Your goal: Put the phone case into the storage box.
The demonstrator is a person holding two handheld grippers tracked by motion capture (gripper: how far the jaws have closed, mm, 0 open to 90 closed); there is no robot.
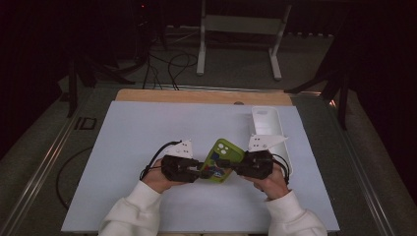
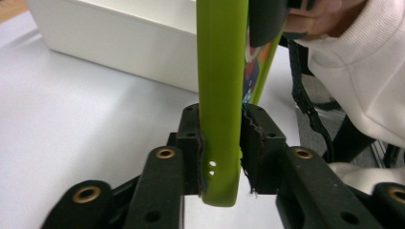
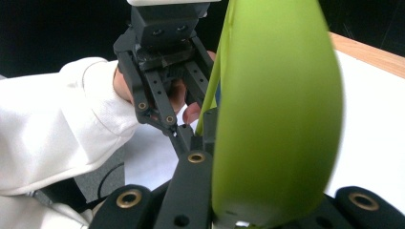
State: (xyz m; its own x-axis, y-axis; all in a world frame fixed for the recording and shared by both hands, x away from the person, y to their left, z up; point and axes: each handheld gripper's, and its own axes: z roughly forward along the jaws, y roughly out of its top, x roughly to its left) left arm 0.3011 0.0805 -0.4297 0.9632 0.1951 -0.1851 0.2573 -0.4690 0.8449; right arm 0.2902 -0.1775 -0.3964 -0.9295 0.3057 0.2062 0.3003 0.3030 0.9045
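— Handling of the lime-green flexible phone case [image 1: 223,158]?
— Light and bendy, judging by its bowing; it is held above the desk's near-right part, pinched at its end by the left gripper [image 2: 221,157] and clamped at the opposite side by the right gripper [image 1: 235,167].
— Room?
— Open white desk [image 1: 147,128] lies leftward; the long white plastic tray [image 1: 265,120] stands near the right edge.

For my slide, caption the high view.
Left gripper and right gripper clamp a green phone case above the white table.
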